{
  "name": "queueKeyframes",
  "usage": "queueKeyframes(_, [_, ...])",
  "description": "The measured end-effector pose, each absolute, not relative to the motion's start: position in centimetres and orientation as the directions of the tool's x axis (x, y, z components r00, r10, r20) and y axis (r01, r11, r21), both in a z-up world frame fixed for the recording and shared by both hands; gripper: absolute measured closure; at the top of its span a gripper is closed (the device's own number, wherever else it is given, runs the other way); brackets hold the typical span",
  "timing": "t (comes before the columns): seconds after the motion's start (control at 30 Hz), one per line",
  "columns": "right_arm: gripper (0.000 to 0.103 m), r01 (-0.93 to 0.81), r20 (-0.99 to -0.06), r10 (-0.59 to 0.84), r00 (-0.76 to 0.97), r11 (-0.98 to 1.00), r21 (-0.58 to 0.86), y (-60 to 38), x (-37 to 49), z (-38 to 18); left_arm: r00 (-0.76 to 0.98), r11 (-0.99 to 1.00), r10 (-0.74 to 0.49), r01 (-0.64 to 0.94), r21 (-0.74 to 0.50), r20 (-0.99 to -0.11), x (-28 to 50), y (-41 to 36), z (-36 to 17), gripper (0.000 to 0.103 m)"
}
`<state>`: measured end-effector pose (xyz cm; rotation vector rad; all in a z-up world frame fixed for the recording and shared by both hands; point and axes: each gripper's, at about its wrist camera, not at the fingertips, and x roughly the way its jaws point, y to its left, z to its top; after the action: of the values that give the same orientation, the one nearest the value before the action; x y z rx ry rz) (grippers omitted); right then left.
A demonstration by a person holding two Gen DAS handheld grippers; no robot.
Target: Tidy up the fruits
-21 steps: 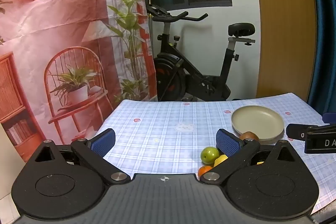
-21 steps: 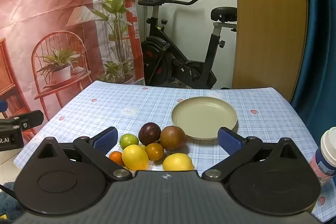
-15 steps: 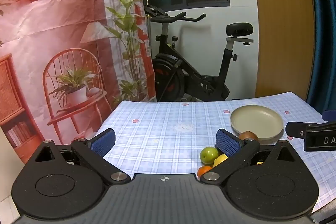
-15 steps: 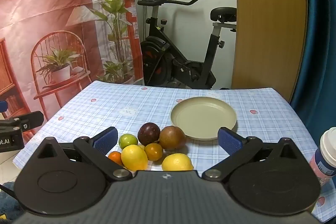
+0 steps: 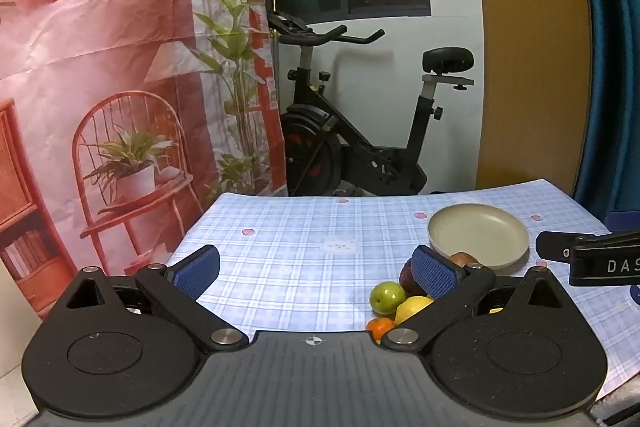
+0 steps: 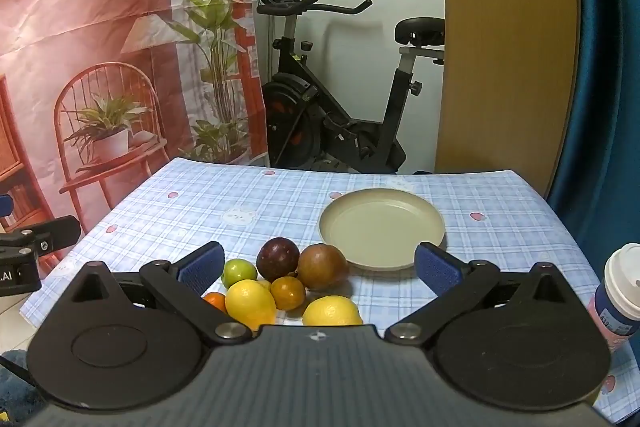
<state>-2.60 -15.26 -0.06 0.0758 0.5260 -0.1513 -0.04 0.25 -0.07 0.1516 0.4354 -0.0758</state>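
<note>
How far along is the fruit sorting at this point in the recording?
Nothing looks done yet: the plate is empty. The fruits sit clustered on the tablecloth beside it. Nothing is in hand: the left gripper and right gripper are both open and hold nothing. Every fruit is still left to place.

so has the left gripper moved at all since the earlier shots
Yes, slightly. In the left wrist view the plate and exercise bike have slid left, so the open left gripper turned a little rightward.
</note>
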Motion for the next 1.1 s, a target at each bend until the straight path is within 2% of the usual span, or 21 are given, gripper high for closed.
queueKeyframes(1.1, [0.000, 0.169, -0.503, -0.131, 0.854, 0.985, 0.029, -15.46, -2.68, -0.23, 0.899, 0.988, -0.060, 0.117, 0.104, -0.434, -0.06, -0.09, -0.30, 0.000])
